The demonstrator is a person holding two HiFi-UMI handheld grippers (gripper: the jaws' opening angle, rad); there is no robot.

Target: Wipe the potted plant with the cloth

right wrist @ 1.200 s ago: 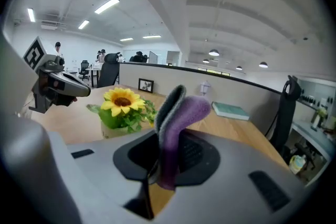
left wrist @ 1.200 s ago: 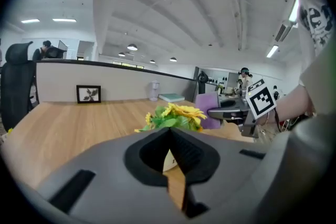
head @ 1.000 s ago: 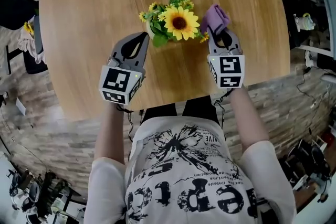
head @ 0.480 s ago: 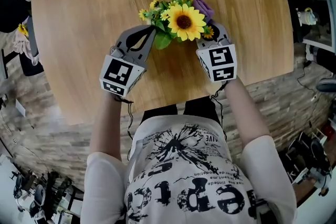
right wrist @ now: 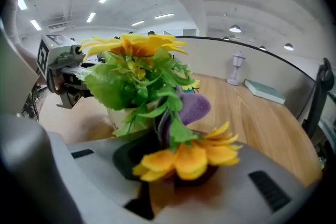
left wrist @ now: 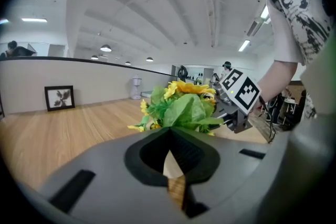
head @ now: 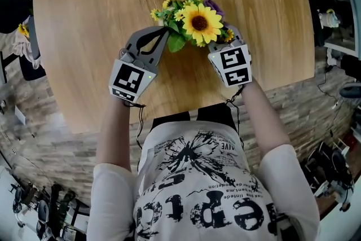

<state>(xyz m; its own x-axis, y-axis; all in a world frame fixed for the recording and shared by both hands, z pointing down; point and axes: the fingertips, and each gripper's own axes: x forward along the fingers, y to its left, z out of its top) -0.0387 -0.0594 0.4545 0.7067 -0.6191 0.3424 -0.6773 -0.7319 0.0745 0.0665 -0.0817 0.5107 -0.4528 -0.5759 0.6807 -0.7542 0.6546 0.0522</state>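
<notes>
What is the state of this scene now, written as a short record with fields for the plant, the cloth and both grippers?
Plant: potted plant with a yellow sunflower and green leaves, pale pot, upright on the round wooden table.
Cloth: soft purple cloth, in among the leaves on the right.
Left gripper: shut, empty, close beside the leaves.
Right gripper: shut on the purple cloth, under the blooms.

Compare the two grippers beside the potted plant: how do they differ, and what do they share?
The left gripper is shut and empty; the right gripper is shut on the purple cloth. The left gripper's tips sit at the edge of the plant; the right gripper's are buried among its leaves and flowers. Both point at the plant.
</notes>
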